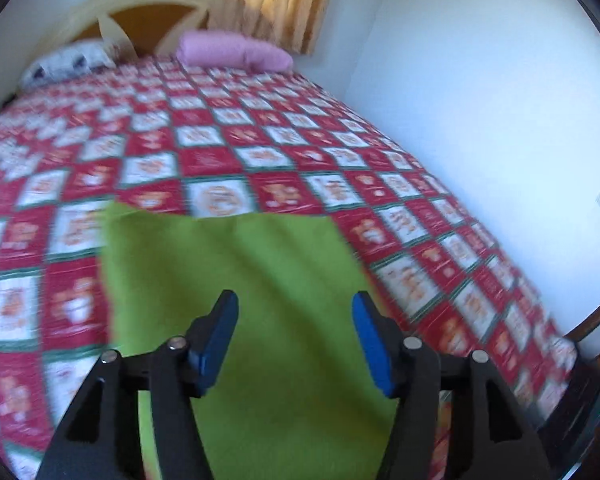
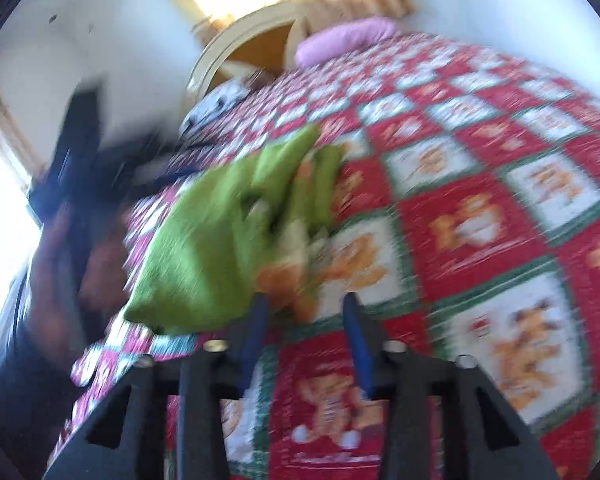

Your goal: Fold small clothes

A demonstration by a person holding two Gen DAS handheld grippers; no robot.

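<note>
Hovering over the bed: left black two-finger gripper with blue pads [image 1: 295, 312], jaws standing apart, nothing pinched between them. Lying flat right beneath those jaws, the bright green fleece garment [image 1: 236, 280], spreading across the red-and-white checked quilt with orange bear prints [image 1: 204, 160]. Showing in the right wrist view, the right black gripper with blue pads [image 2: 306, 312], jaws likewise parted and gripping nothing, pointing at bare quilt [image 2: 480, 220]. Sitting rumpled just left of its fingers, the green garment [image 2: 204, 248], everything blurring. Resting by the cream headboard [image 1: 148, 4], a pink rolled pillow [image 1: 232, 50].
</note>
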